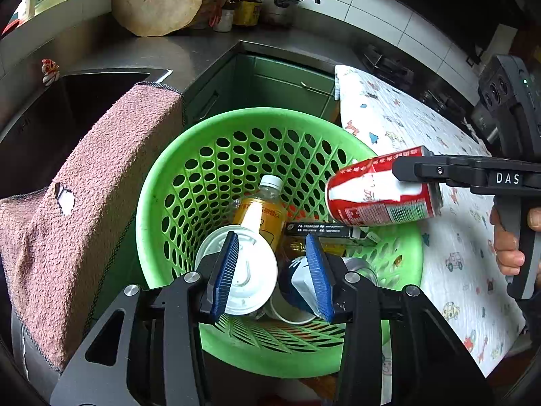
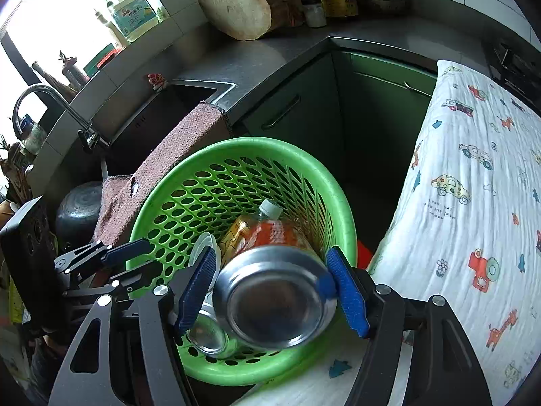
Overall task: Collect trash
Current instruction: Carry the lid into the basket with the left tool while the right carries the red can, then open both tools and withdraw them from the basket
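Red can (image 1: 382,189) lies sideways in right tool (image 2: 274,291), base toward camera.

"DAS" in white caps on the black right gripper (image 1: 410,169) body. Red can (image 1: 382,189) has white Coca-Cola script, partly hidden; other print on it too small to read. Printed cloth (image 2: 473,176) reads "LOOK OUT FOR THE...", rest unclear. Bottle (image 1: 262,213) label and black box (image 1: 318,229) print illegible.

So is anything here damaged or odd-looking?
Yes: the pink towel draped over the sink edge has a ragged hole with something pale showing through. Otherwise the green basket stands upright, nothing spilled.
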The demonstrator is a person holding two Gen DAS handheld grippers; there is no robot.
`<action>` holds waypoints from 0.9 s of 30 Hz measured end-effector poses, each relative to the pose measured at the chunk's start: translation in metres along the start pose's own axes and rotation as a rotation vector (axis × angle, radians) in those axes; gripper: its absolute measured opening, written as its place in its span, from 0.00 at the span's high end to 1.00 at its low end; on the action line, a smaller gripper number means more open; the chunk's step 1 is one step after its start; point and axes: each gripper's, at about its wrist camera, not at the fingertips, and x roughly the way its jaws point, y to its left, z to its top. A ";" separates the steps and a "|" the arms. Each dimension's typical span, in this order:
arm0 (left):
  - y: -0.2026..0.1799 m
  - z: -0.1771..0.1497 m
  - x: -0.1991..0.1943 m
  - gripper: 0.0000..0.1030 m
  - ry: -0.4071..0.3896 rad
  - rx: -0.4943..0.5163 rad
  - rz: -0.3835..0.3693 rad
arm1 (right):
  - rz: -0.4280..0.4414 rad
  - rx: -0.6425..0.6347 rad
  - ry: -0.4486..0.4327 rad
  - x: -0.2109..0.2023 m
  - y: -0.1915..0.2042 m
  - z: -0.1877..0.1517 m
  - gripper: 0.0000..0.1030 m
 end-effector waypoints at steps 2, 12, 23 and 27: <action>-0.001 0.000 -0.005 0.49 -0.010 -0.003 0.009 | -0.004 0.004 -0.011 -0.006 -0.004 -0.004 0.35; -0.023 -0.007 -0.037 0.21 -0.085 0.025 0.057 | -0.004 -0.001 -0.077 -0.051 -0.010 -0.034 0.28; -0.056 -0.033 -0.072 0.06 -0.144 0.022 0.075 | -0.086 -0.048 -0.168 -0.104 0.002 -0.095 0.18; -0.068 -0.042 -0.086 0.05 -0.173 0.026 0.082 | -0.096 -0.032 -0.195 -0.121 0.001 -0.117 0.15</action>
